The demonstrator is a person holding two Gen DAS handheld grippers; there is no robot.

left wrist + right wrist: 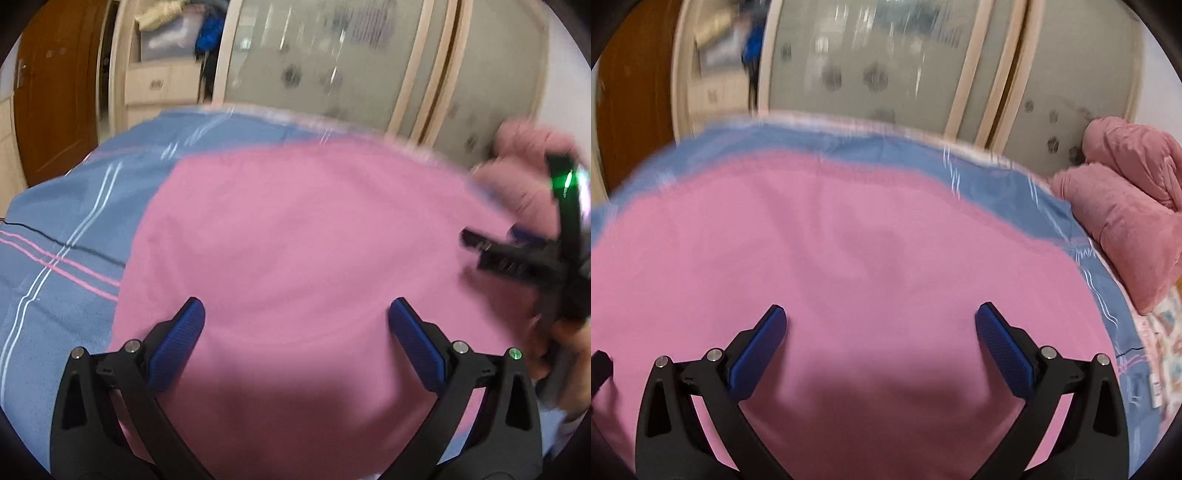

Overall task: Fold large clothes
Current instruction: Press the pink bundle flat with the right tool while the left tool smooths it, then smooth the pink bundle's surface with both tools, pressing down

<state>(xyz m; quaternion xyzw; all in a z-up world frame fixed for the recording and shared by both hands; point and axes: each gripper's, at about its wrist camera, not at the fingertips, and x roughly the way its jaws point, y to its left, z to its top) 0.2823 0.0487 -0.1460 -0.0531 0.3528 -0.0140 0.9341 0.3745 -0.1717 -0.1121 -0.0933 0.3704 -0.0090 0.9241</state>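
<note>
A large pink garment [295, 240] lies spread flat on a blue striped bedsheet [66, 229]; it also fills the right wrist view as the same pink garment [831, 258]. My left gripper [295, 317] hovers just above the cloth, open, nothing between its blue pads. My right gripper [881, 317] is likewise open over the cloth with nothing held. In the left wrist view the right gripper's body [517, 254] shows blurred at the right edge, held by a hand [524, 177].
A pink pillow and bundled pink quilt [1126, 206] lie at the bed's right end. Frosted sliding wardrobe doors [886, 62] stand behind the bed. A wooden door [55, 85] and open shelves with drawers [159, 74] are at the far left.
</note>
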